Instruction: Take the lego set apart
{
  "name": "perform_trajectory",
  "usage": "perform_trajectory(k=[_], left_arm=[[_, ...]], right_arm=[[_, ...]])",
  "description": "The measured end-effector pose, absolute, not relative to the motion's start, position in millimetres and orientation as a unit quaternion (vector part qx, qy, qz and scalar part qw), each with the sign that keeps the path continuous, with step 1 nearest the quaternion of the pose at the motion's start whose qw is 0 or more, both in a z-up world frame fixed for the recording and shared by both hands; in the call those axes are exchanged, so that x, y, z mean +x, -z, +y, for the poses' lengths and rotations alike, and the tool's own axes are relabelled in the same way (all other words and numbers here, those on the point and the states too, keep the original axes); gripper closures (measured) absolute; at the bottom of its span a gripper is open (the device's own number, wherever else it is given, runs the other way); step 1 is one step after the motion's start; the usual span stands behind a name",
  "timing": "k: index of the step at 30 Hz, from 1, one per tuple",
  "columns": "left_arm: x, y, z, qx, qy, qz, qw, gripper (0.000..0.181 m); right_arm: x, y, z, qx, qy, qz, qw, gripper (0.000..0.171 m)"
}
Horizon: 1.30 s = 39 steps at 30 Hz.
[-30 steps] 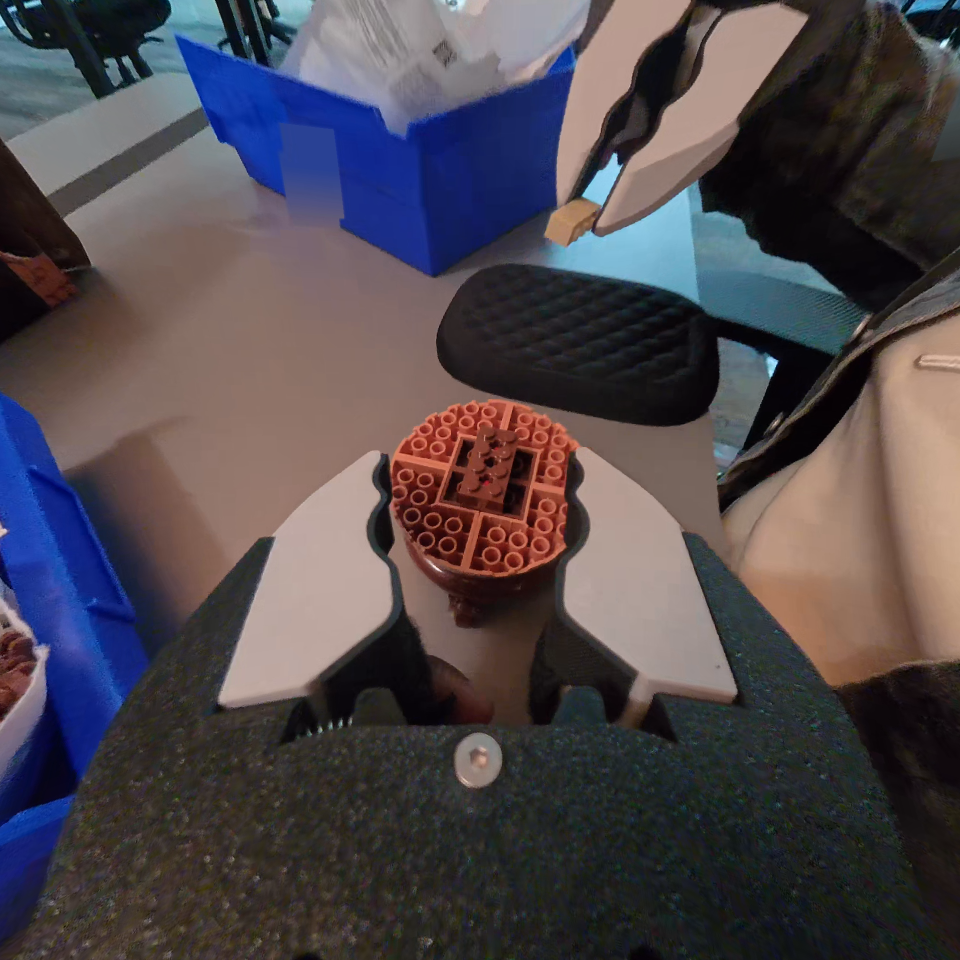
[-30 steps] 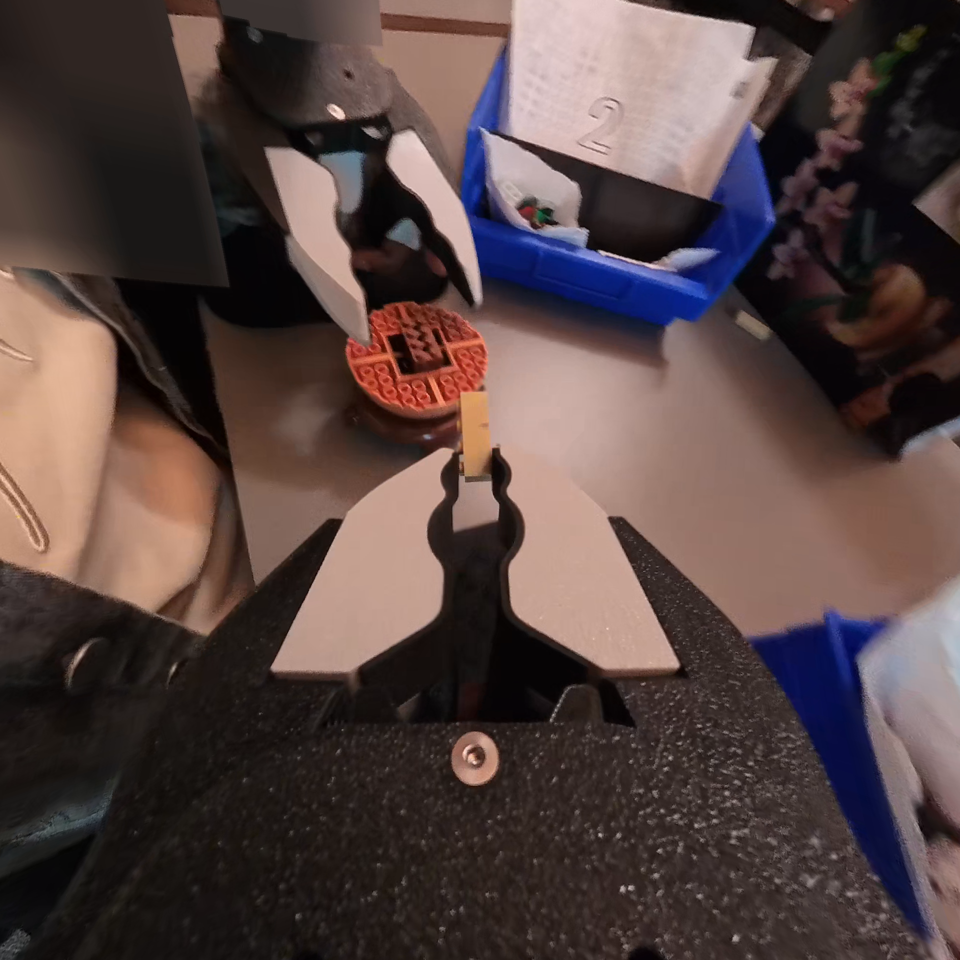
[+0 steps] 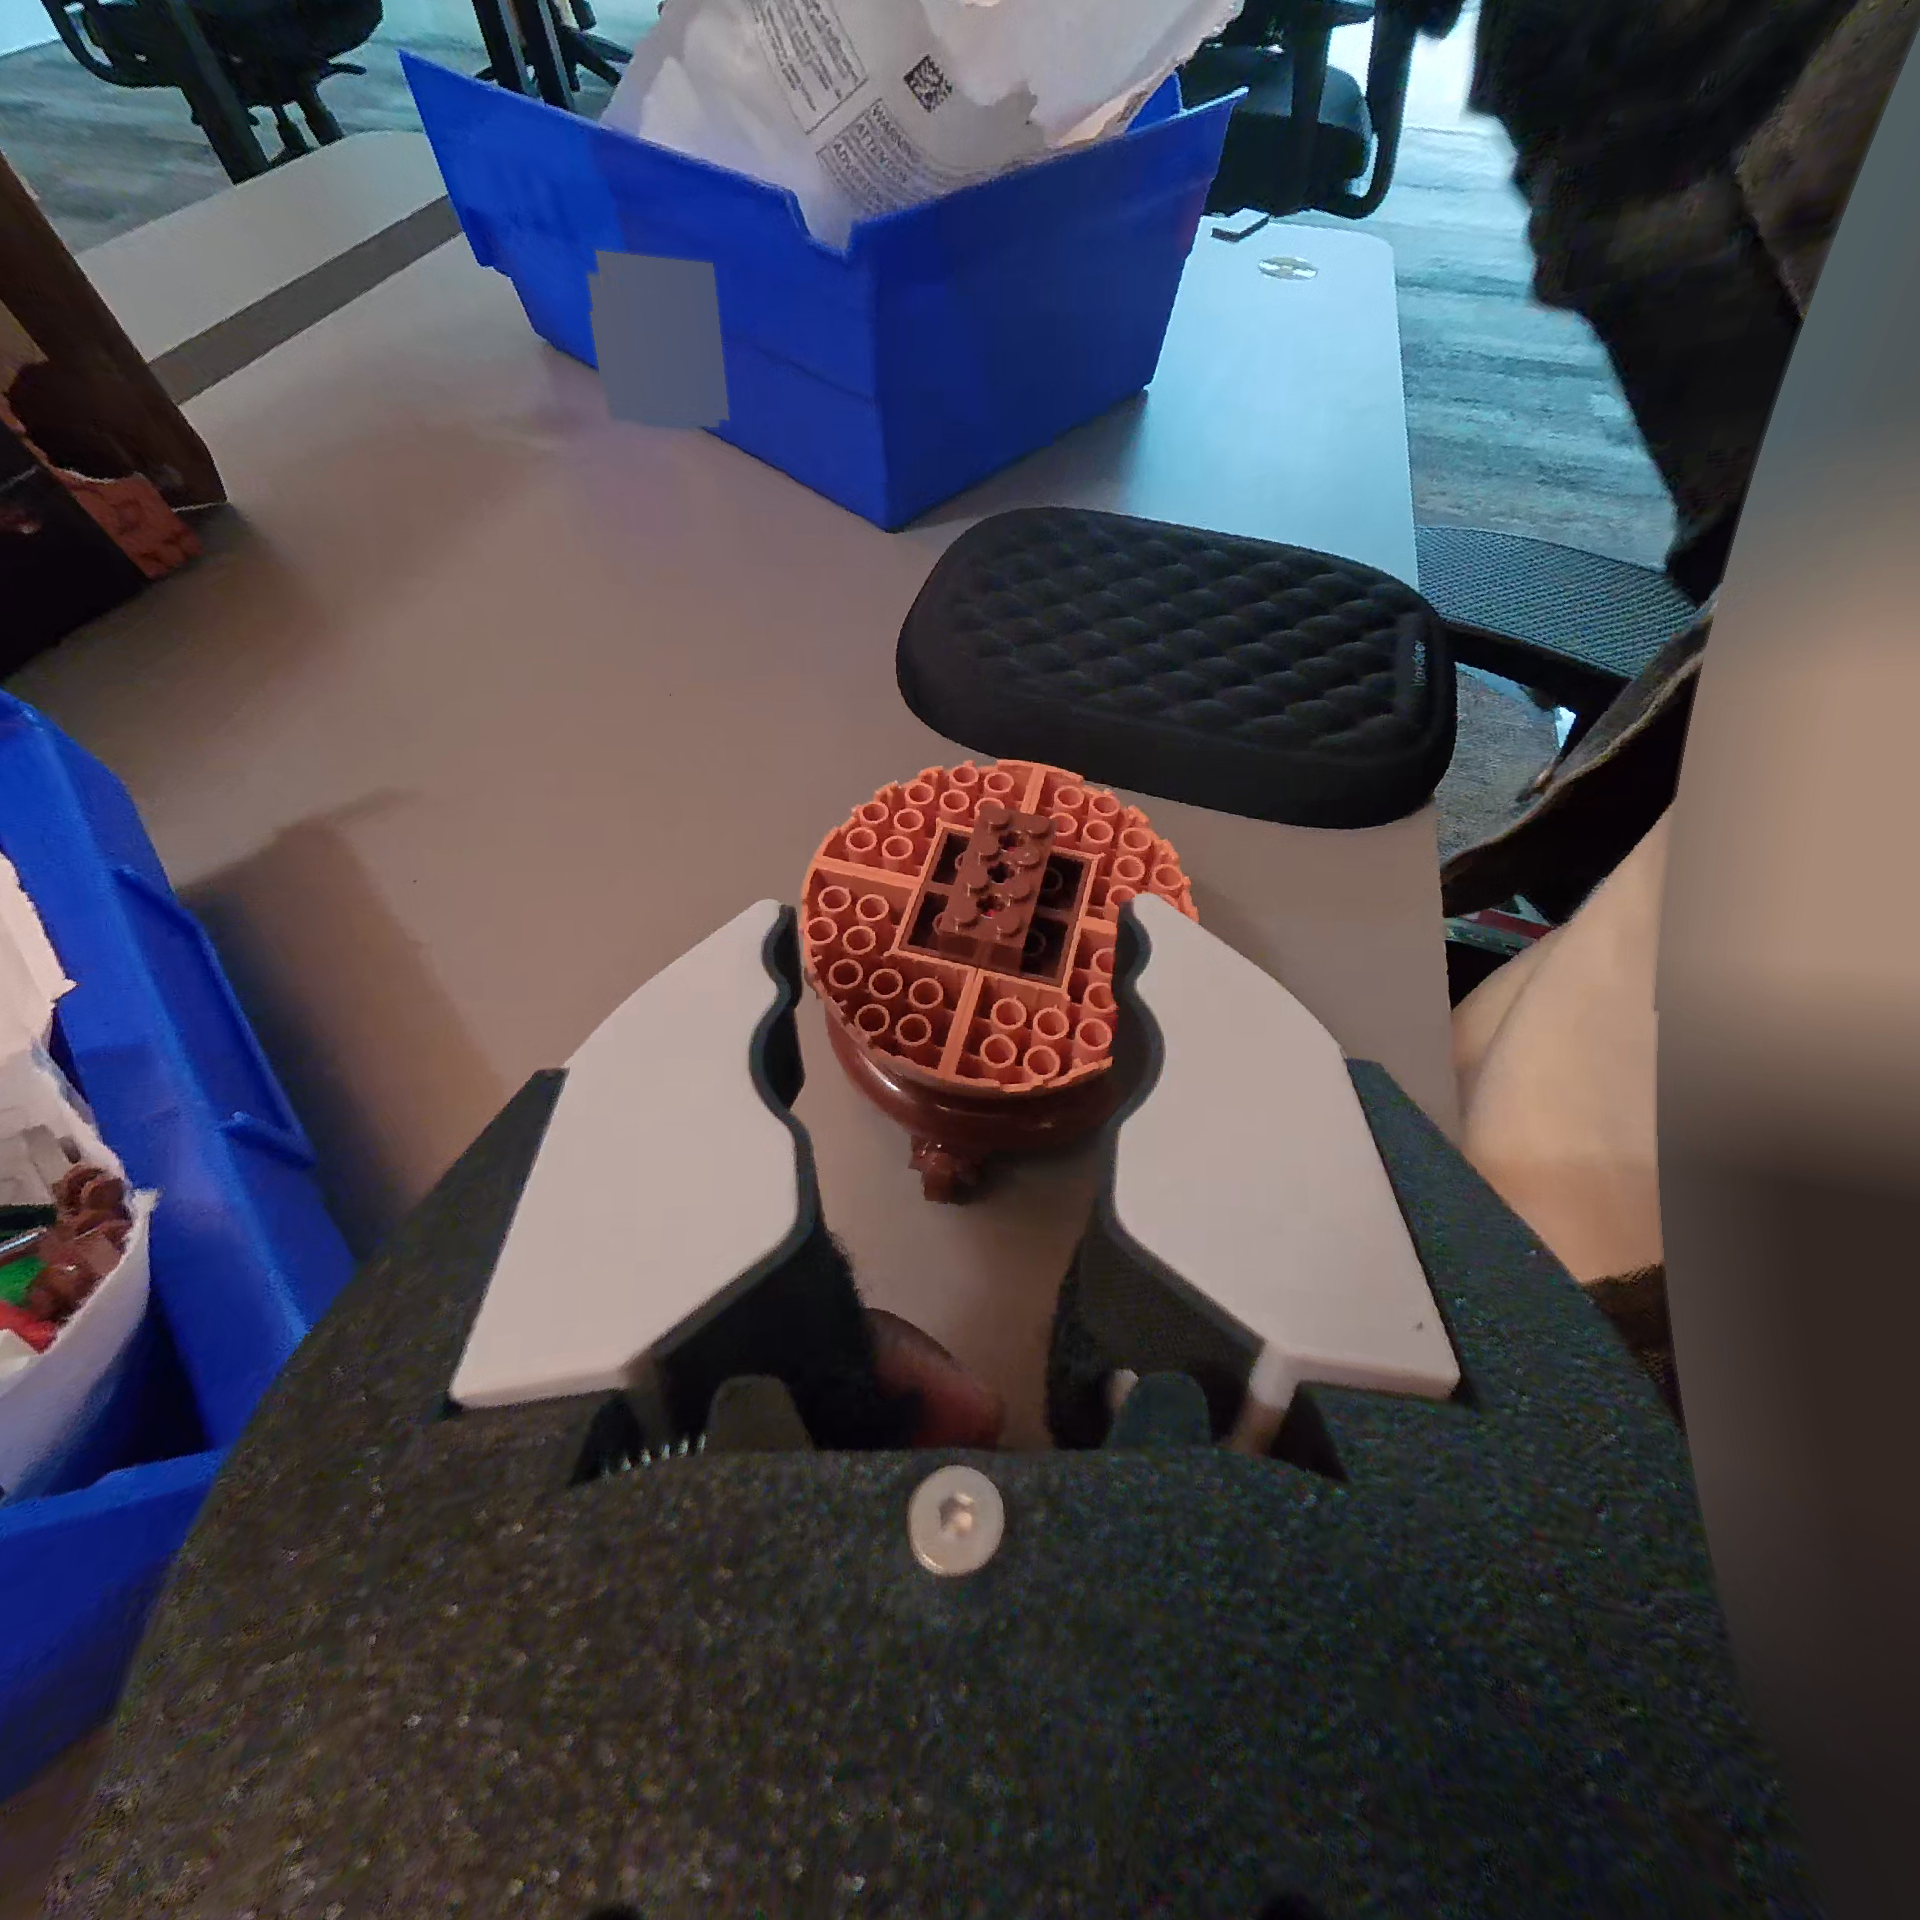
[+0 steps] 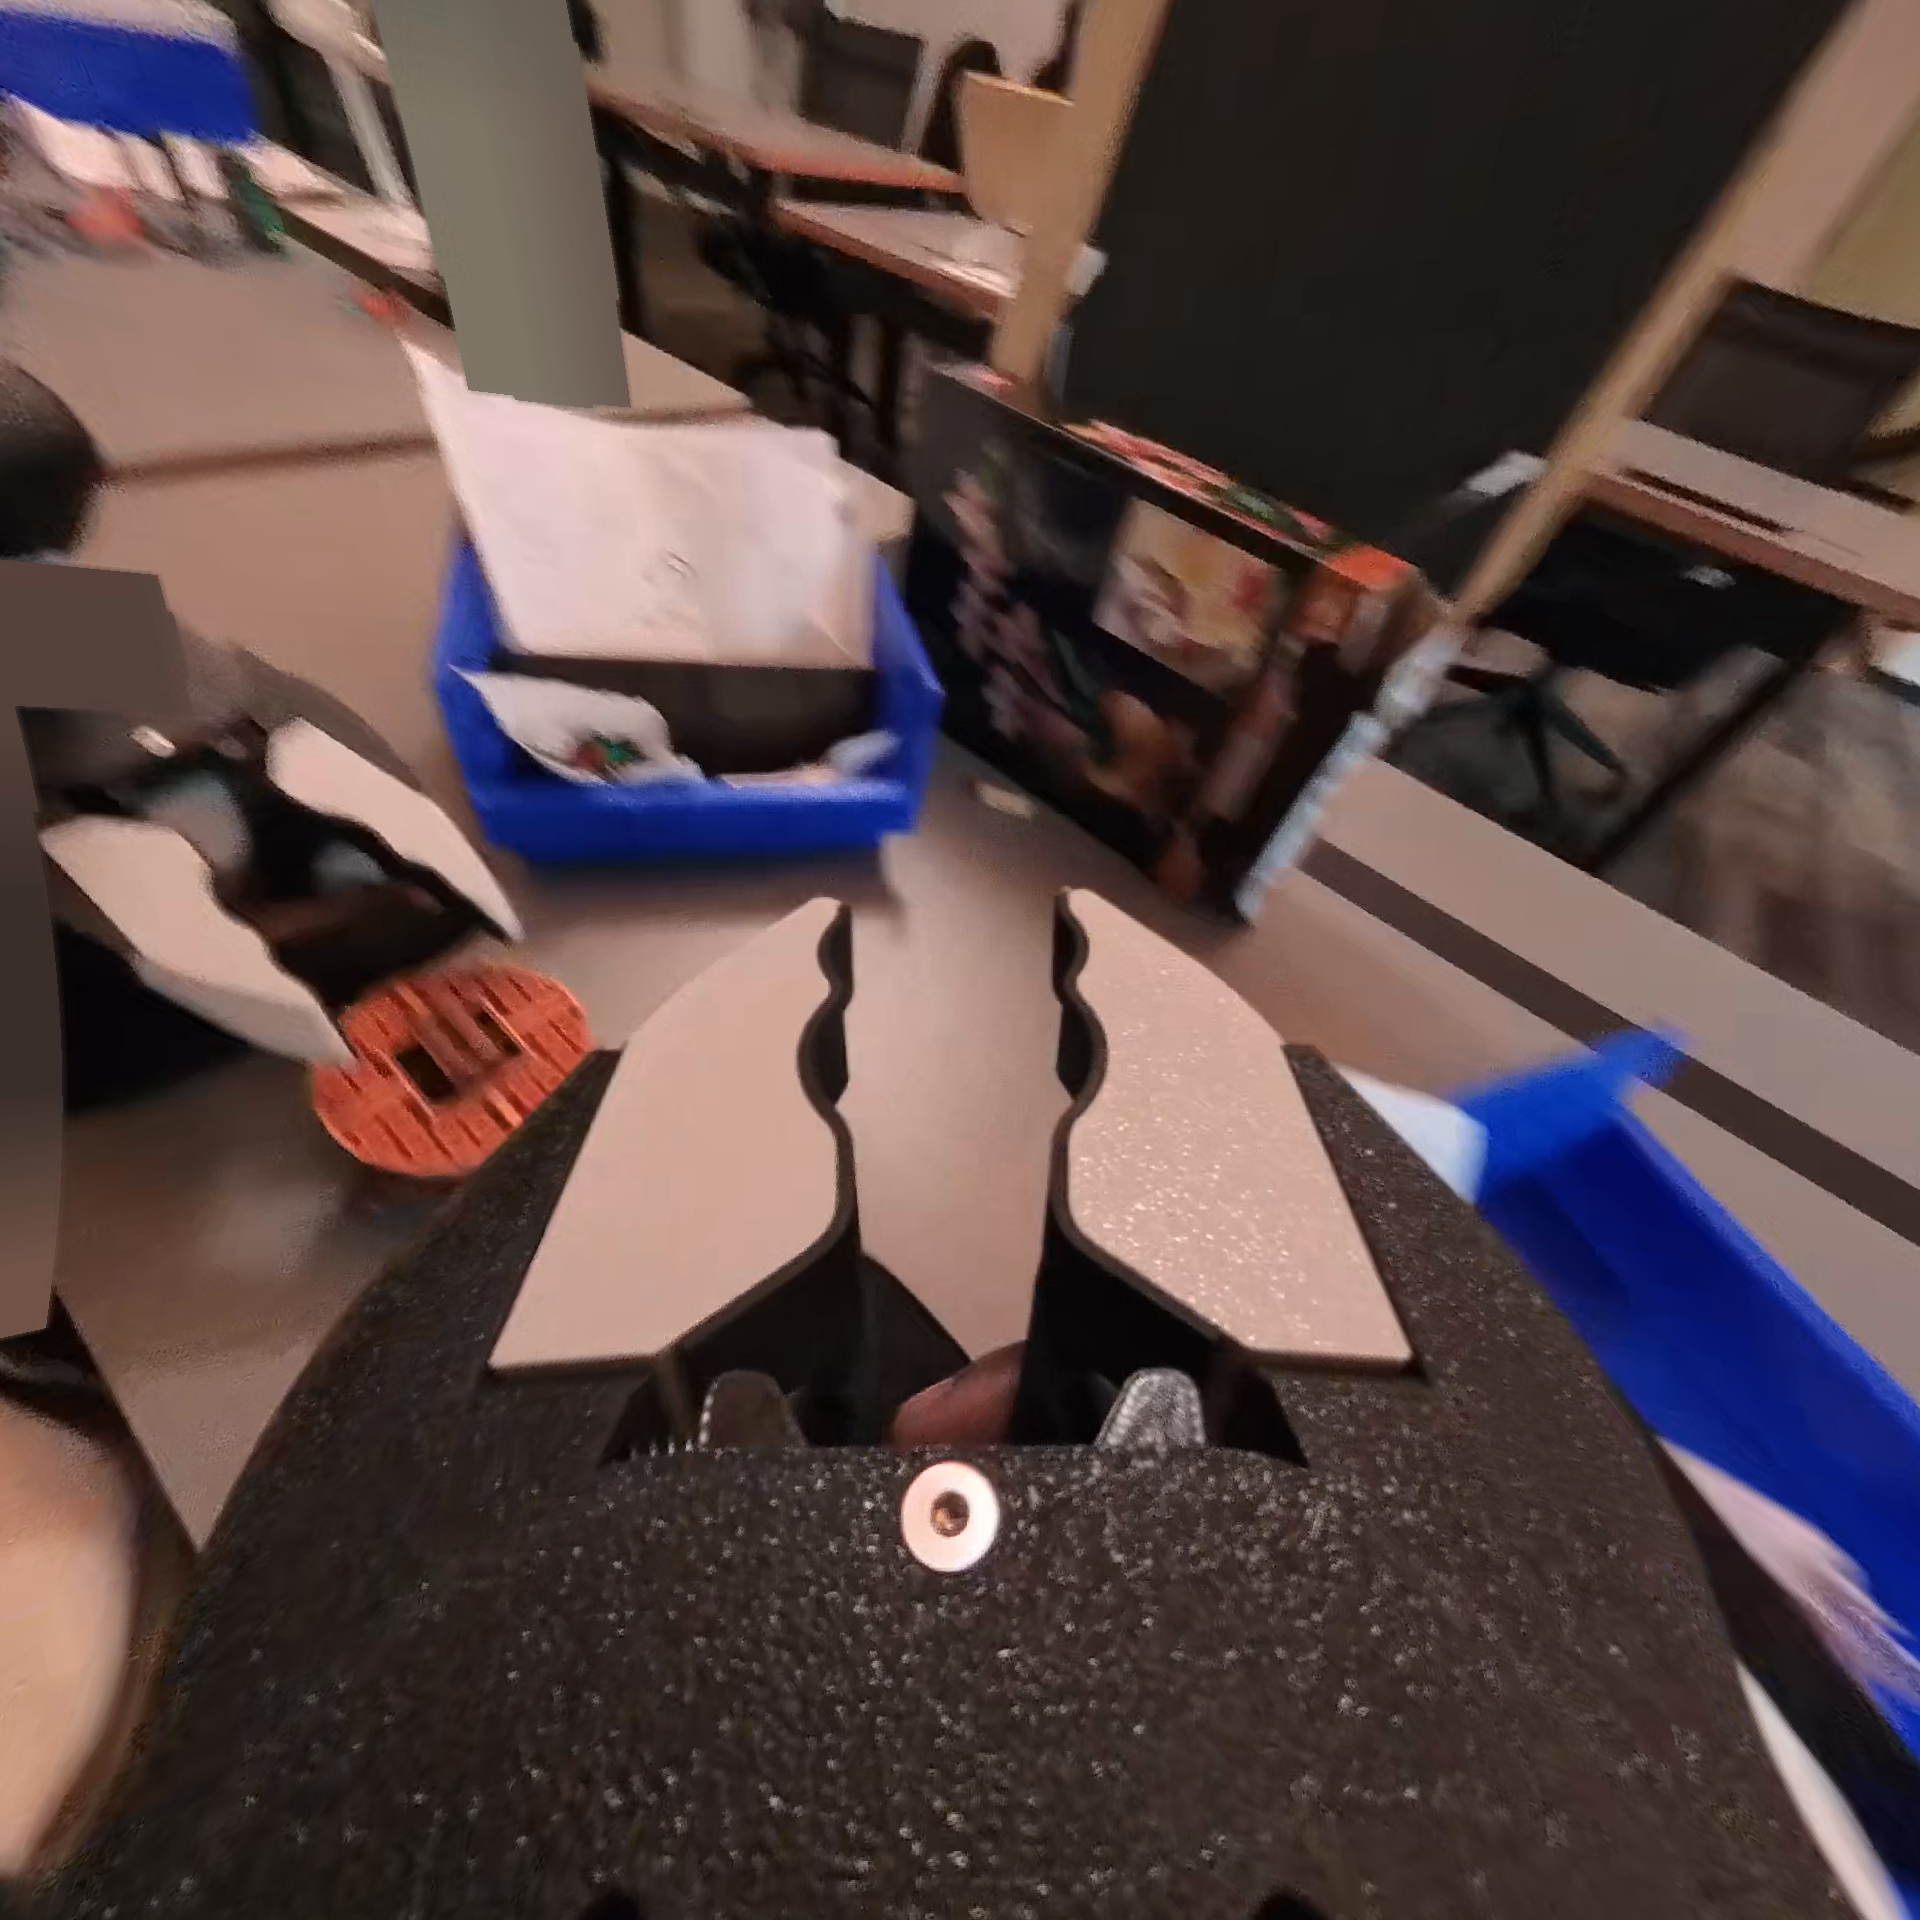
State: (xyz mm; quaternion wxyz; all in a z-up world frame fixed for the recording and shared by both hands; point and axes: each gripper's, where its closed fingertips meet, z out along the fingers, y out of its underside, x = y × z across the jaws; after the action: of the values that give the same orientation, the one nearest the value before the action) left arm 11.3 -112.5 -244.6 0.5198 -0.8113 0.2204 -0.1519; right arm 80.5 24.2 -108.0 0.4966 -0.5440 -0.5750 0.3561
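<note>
Left wrist view, L to R: a blue bin (image 3: 156, 1091) at the left edge w/ a white bag of mixed small pieces (image 3: 62, 1278) inside. Far back centre, a second blue bin (image 3: 883, 343) stuffed w/ white paper bags (image 3: 894, 94). The grey table (image 3: 468, 675) runs under everything.

Centre: the left gripper (image 3: 961, 940) has its jaws spread wide, one on each side of the round lego set (image 3: 987, 935), tips right against its orange disc, so it reads as gripped at the rim (actual contact is hard to confirm from this angle). The set stands on the table near its front edge: an orange studded disc on a dark brown base, w/ a dark brown brick (image 3: 1003, 878) upright in the square hole at its middle. Behind and to the right, a black quilted chair armrest (image 3: 1174, 665).

Right wrist view (blurry), L to R: the left gripper w/ the lego set at the left, then a blue bin w/ paper, a dark printed box (image 4: 1132, 665) standing on the table, another blue bin edge (image 4: 1662, 1247) at the right. The right gripper (image 4: 951, 914) has its fingers parted w/ nothing between them, only bare table showing in the gap, well apart from the set.
</note>
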Motion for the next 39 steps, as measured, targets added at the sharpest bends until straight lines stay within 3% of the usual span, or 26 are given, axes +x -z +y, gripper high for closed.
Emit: perform_trajectory(k=[5, 9, 18, 21, 25, 29, 31, 39], left_arm=[[13, 239, -115, -0.799, 0.163, 0.220, 0.536, 0.124], [18, 233, -118, -0.784, 0.183, 0.227, 0.548, 0.125], [18, 227, -120, -0.768, 0.209, 0.222, 0.563, 0.125], [19, 226, -121, -0.765, 0.215, 0.224, 0.565, 0.125], [19, 226, -122, -0.763, 0.221, 0.223, 0.565, 0.126], [17, 225, -121, -0.761, 0.225, 0.218, 0.568, 0.126], [16, 225, -121, -0.761, 0.225, 0.217, 0.568, 0.126], [15, 225, -120, -0.760, 0.221, 0.214, 0.572, 0.126]], right_arm=[[-54, 148, 19, -0.529, -0.396, -0.612, 0.435, 0.137], [-111, 220, 57, -0.516, -0.303, -0.752, 0.274, 0.137], [-197, 271, 103, -0.433, -0.188, -0.832, 0.293, 0.142], [-209, 291, 101, -0.432, -0.231, -0.828, 0.272, 0.142], [-220, 303, 104, -0.450, -0.254, -0.825, 0.230, 0.127], [-218, 312, 108, -0.489, -0.266, -0.810, 0.185, 0.137], [-208, 314, 106, -0.511, -0.277, -0.798, 0.158, 0.157], [-153, 312, 105, -0.573, -0.218, -0.768, 0.183, 0.160]])
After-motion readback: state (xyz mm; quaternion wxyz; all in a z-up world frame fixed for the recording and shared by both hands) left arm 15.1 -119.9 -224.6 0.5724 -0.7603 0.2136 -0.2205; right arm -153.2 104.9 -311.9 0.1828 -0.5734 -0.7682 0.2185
